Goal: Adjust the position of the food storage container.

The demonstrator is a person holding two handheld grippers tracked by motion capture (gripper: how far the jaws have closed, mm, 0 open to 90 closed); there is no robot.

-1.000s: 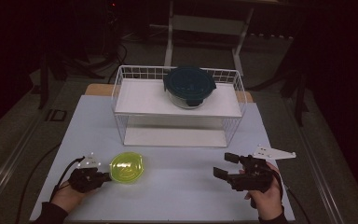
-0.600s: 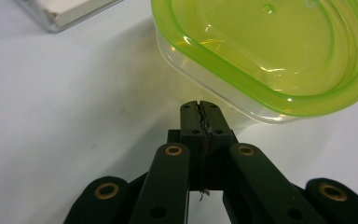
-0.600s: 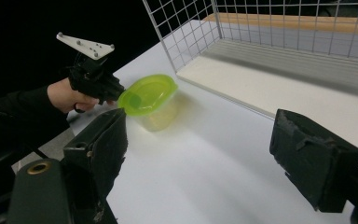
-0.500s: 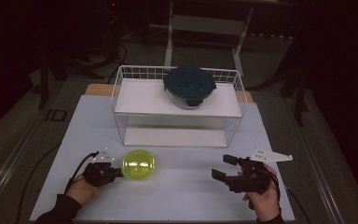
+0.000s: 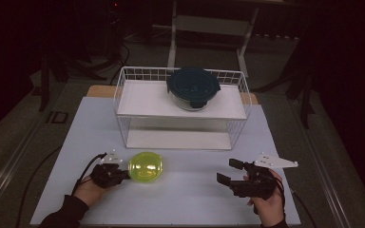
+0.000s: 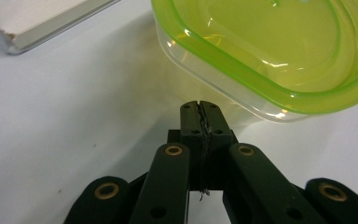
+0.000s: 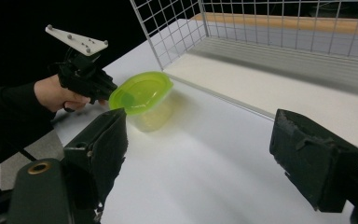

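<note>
Left tool: jaws pressed together with nothing between them; tips just beside the near wall of the green-lidded container, contact not clear; held low over the counter by the person's left hand.
Right tool: jaws spread wide apart and empty; held by the right hand at the near right of the counter, well apart from the container.
Green-lidded container: clear tub with a yellow-green lid, upright on the counter, just in front of the wire rack's lower shelf.
Counter: white surface, bare between the two tools.
Wire rack: white, two-level, at the middle back of the counter.
Dark-lidded bowl: sits on the rack's upper shelf, toward its right.
</note>
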